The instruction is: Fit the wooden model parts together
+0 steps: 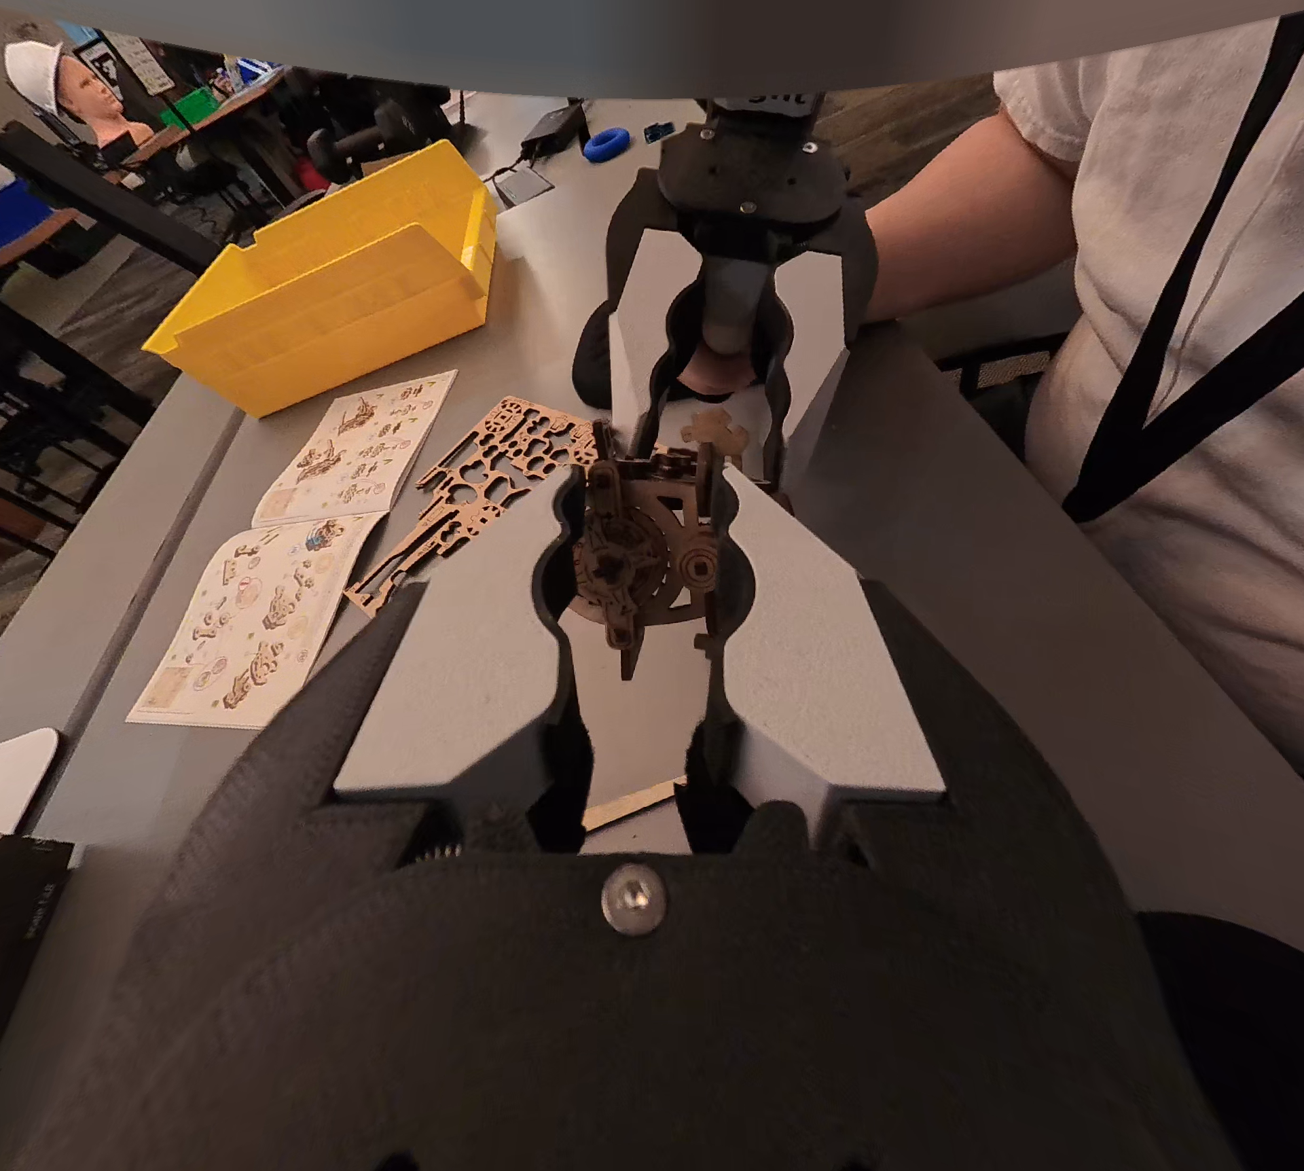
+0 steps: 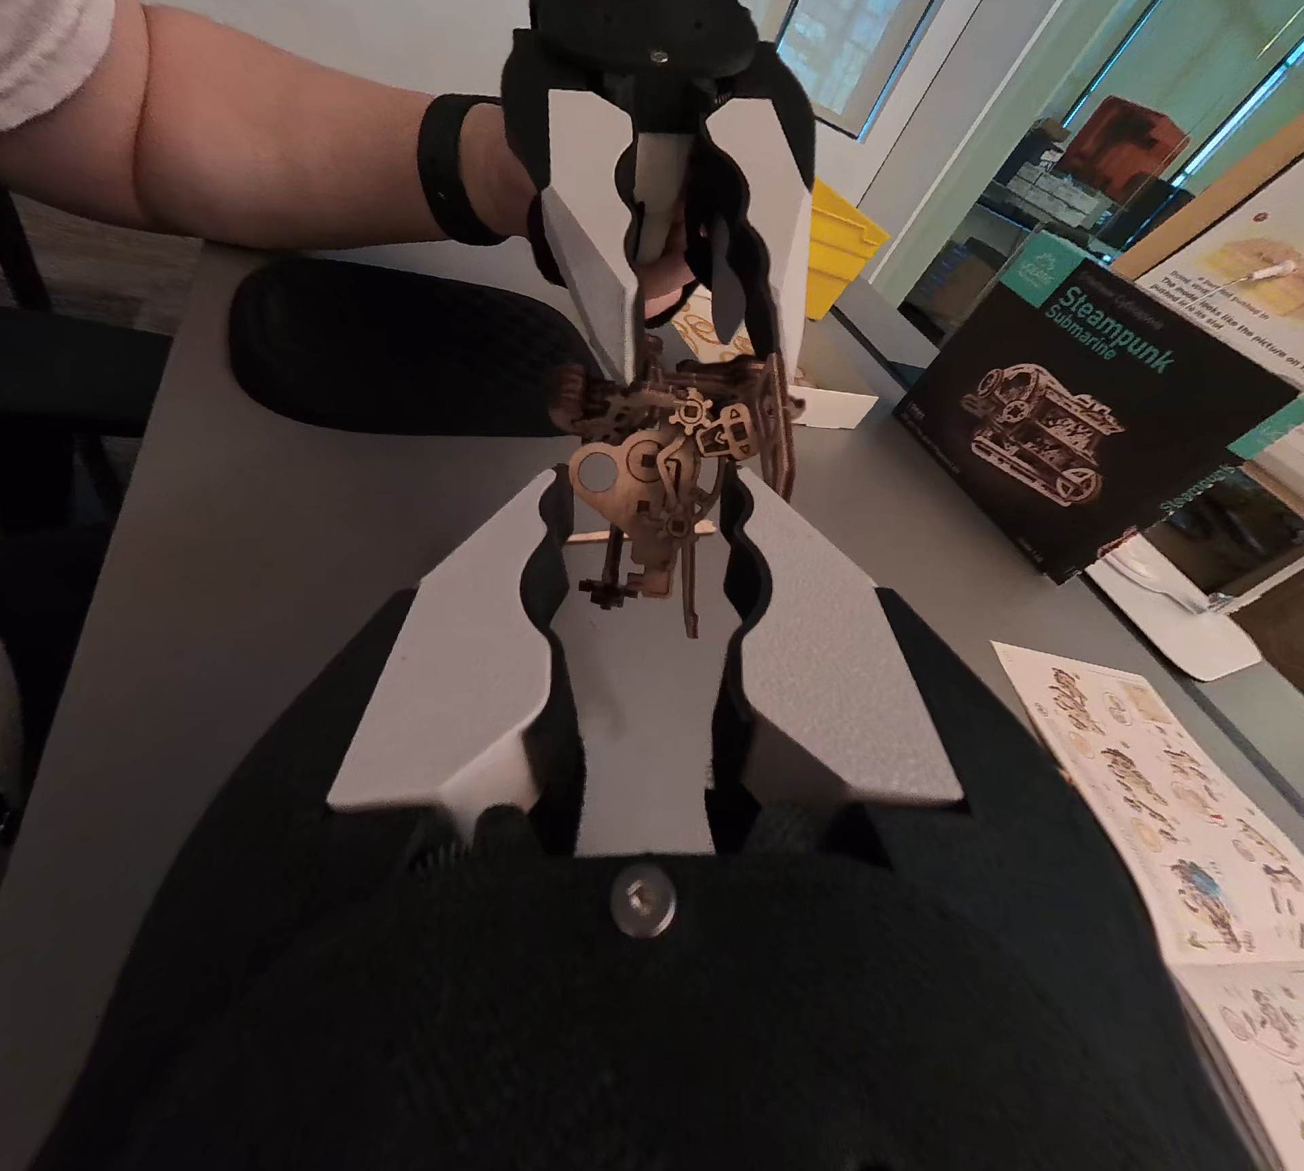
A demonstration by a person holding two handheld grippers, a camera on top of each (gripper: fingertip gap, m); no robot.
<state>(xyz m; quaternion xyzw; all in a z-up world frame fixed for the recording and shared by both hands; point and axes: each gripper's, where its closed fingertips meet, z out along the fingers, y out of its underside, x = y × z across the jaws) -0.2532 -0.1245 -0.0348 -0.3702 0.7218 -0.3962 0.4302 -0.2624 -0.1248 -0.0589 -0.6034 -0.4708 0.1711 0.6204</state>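
Here | 2 hand-held grippers: left and right both clamped on 1 wooden model | 1 yellow bin

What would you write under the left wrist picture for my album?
Two grippers, left and right, meet around a wooden model above a grey table, beside a booklet and yellow bin.

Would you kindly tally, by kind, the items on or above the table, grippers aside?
Wooden model: 1
Punched wooden sheet: 1
Loose wooden piece: 1
Instruction booklet: 1
Yellow bin: 1
Kit box: 1
Total: 6
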